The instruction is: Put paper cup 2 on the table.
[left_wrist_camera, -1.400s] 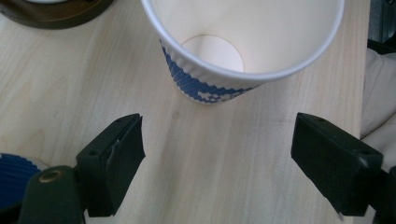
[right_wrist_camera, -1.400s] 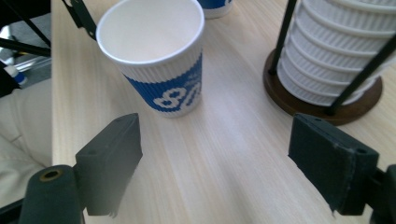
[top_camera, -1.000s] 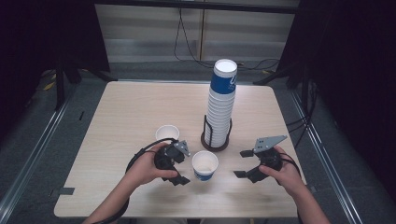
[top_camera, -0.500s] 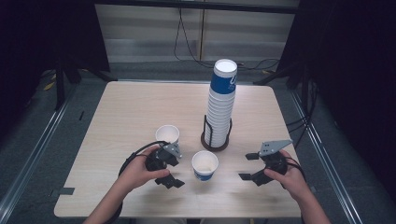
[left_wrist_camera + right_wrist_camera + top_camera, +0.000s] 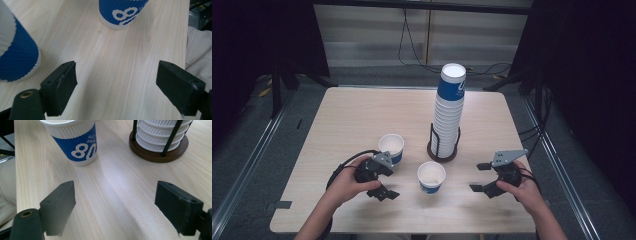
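Two blue-and-white paper cups stand upright on the wooden table (image 5: 352, 115): one cup (image 5: 391, 147) left of centre, the other cup (image 5: 431, 176) nearer the front edge. A tall stack of the same cups (image 5: 448, 107) sits in a black wire holder with a brown base (image 5: 442, 151). My left gripper (image 5: 389, 181) is open, a little left of the front cup and just in front of the other. In the left gripper view its jaws (image 5: 116, 85) stand wide over bare wood, with one cup (image 5: 15, 55) at the left and one cup (image 5: 122, 12) ahead. My right gripper (image 5: 477, 177) is open to the right of the front cup (image 5: 72, 140), the holder base (image 5: 160, 152) ahead on its right.
The table's front edge (image 5: 412, 232) runs close behind both hands. Metal rails (image 5: 247, 165) line the floor on both sides, and cables (image 5: 412, 55) lie on the floor beyond the far edge. Bare wood (image 5: 357, 110) covers the far left half.
My left gripper has drawn back to the left, away from the front cup. The right gripper has shifted slightly right and toward the front edge. The cups have not moved.
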A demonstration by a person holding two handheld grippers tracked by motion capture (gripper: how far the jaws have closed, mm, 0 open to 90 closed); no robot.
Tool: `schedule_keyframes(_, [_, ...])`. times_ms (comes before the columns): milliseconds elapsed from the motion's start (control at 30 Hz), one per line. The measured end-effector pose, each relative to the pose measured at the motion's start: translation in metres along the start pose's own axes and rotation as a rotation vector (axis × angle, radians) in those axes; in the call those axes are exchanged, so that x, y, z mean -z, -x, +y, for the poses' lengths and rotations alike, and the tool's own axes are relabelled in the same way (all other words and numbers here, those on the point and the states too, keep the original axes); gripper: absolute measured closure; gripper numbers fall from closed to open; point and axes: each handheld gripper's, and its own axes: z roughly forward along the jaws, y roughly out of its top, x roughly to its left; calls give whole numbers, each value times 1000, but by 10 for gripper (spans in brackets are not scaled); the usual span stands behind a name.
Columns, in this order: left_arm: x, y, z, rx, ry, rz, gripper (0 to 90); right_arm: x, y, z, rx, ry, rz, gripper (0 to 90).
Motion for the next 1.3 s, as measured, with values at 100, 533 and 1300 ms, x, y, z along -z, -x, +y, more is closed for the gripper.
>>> schedule_keyframes(100, [4,-3,-6,5,10,9,168,1,1,-1,-6,4,-5,160])
schedule_keyframes(533, [22,-19,-29,40,60,44,171,0,7,-5,-12,7,-17,160])
schedule_keyframes(1300, [31,-47,-66,72,109,118,173,-2,16,-16,-16,-19,-55,160])
